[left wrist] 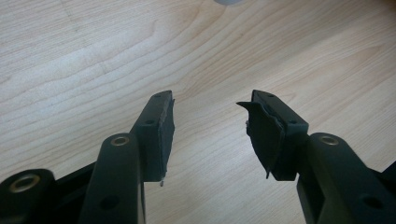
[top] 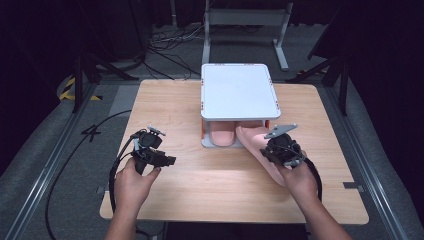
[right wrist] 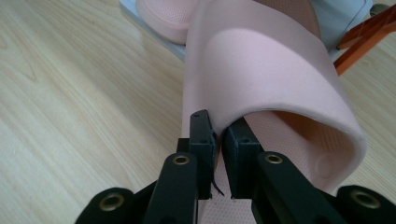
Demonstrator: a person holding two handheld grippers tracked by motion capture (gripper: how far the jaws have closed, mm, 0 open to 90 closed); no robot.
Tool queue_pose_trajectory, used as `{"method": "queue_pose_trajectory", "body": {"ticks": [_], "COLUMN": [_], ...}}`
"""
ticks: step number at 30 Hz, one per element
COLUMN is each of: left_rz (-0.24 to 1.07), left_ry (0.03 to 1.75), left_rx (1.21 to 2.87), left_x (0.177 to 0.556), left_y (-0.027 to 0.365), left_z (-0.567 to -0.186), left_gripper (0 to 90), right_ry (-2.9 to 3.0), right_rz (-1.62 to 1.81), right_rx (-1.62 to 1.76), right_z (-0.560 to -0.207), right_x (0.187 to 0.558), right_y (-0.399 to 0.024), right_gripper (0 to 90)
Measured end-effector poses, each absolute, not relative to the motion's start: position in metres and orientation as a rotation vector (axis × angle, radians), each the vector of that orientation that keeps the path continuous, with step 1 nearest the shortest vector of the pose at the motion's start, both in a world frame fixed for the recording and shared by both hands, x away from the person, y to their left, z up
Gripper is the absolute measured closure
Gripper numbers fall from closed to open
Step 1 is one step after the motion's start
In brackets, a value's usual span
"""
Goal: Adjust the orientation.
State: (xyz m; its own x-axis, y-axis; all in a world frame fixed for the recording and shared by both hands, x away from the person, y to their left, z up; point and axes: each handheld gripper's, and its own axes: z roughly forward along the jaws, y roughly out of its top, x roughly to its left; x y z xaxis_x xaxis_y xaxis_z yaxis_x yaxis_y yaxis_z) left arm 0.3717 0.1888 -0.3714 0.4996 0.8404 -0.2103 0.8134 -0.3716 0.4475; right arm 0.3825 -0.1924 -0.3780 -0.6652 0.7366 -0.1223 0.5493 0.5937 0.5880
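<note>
A pink slipper lies on the wooden table, its toe at the mouth of a white shelf rack. My right gripper sits over its middle. In the right gripper view the gripper is shut on the edge of the slipper's strap. A second pink slipper rests inside the rack's lower level, to the left of the first. My left gripper hovers over bare wood at the left, jaws wide apart, and the left gripper view shows nothing held in the gripper.
The rack has a flat white top and orange corner posts. It stands at the table's far middle. Bare wood spreads in front of it and to both sides. Cables trail off the table's left edge to the floor.
</note>
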Motion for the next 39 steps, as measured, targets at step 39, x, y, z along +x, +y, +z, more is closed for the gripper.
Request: {"method": "queue_pose_trajectory", "body": {"ticks": [39], "left_rz": [0.035], "left_ry": [1.326], "left_rx": [2.278], "left_x": [0.384], "left_y": [0.173], "left_z": [-0.375], "left_gripper": [50.7], "right_ry": [2.464], "right_rz": [0.590], "right_rx": [1.269], "right_z": [-0.416], "right_x": [0.378], "right_y": [-0.286], "right_gripper": [73.2]}}
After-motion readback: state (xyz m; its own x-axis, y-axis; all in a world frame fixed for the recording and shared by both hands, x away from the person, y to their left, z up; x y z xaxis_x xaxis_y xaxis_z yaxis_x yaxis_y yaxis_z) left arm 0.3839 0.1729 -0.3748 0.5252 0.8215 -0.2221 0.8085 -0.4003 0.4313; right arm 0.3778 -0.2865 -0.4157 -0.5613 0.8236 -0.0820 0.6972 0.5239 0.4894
